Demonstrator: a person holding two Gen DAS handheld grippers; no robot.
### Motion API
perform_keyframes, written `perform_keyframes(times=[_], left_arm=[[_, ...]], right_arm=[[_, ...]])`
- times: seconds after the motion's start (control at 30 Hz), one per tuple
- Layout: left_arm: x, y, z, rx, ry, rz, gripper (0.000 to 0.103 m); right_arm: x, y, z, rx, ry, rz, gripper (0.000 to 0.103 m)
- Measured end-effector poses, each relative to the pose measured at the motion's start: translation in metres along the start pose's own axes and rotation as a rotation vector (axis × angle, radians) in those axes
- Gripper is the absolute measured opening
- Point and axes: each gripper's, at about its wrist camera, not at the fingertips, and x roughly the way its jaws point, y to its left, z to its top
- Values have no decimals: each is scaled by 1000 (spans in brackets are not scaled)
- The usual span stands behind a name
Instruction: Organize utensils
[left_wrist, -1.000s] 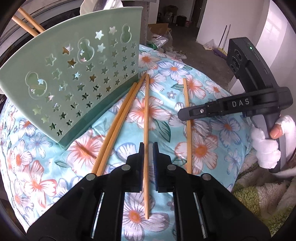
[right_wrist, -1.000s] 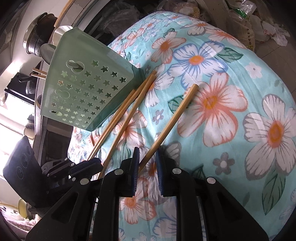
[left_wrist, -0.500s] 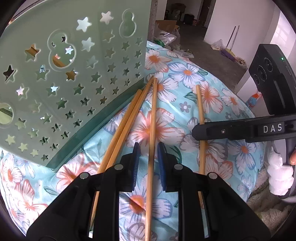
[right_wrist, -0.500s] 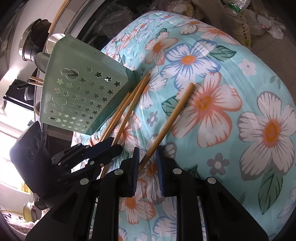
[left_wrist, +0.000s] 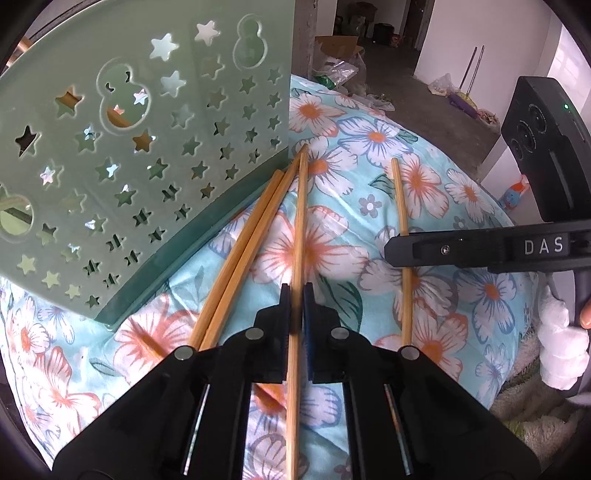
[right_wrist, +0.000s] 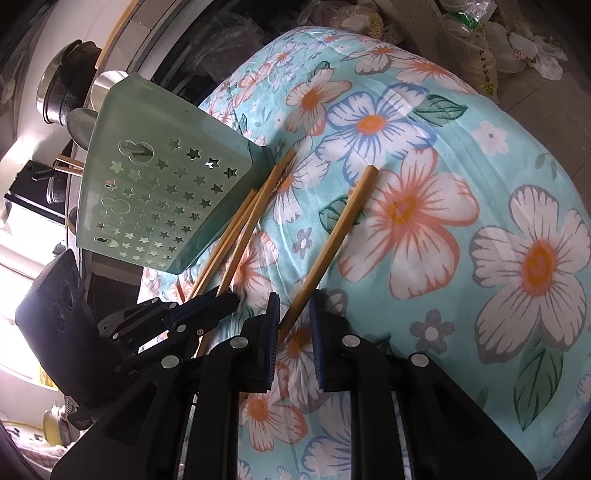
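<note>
Several bamboo chopsticks lie on the flowered cloth (left_wrist: 369, 206) beside a green perforated utensil holder (left_wrist: 147, 147), which also shows in the right wrist view (right_wrist: 155, 192). My left gripper (left_wrist: 296, 291) is shut on one chopstick (left_wrist: 301, 221), just right of a pair (left_wrist: 251, 240) lying against the holder's base. My right gripper (right_wrist: 293, 301) straddles a separate chopstick (right_wrist: 332, 236), jaws a little apart around it. The right gripper also shows in the left wrist view (left_wrist: 391, 251) over that chopstick (left_wrist: 400, 206).
More chopsticks (right_wrist: 68, 164) stand inside the holder. Pots (right_wrist: 62, 92) sit behind it. The cloth drops off at the right toward a shaggy rug (left_wrist: 535, 398); bags and clutter (left_wrist: 340, 62) lie on the floor beyond.
The left gripper moved forward along its chopstick, opened slightly, then closed on it. The right gripper opened a little around its chopstick and barely moved.
</note>
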Motion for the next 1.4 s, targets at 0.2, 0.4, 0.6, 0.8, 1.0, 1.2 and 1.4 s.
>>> perform_keyframes(times=[0.2,0.4,0.6,0.8,1.0,1.2,1.4], left_arm=[[-10,0,-13,-18,11,-8,5],[-9,8,-8,-35,0,-15,13],[3,8,2,-44,2,-14,14],[4,10,3,-50,-2,-13,13],[2,11,0,-49,-3,-11,13],[3,11,1,-49,-3,-10,13],[3,11,1,-49,-3,-10,13]], right_arm=[[-4,-3,-2,2,13,-9,16],[-3,-3,2,7,20,-6,18],[0,-5,3,6,-2,-6,18],[1,-3,3,0,-15,-14,16],[1,-3,3,0,-18,-13,15],[1,-4,2,1,-18,-13,15],[1,-4,2,1,-18,-13,15]])
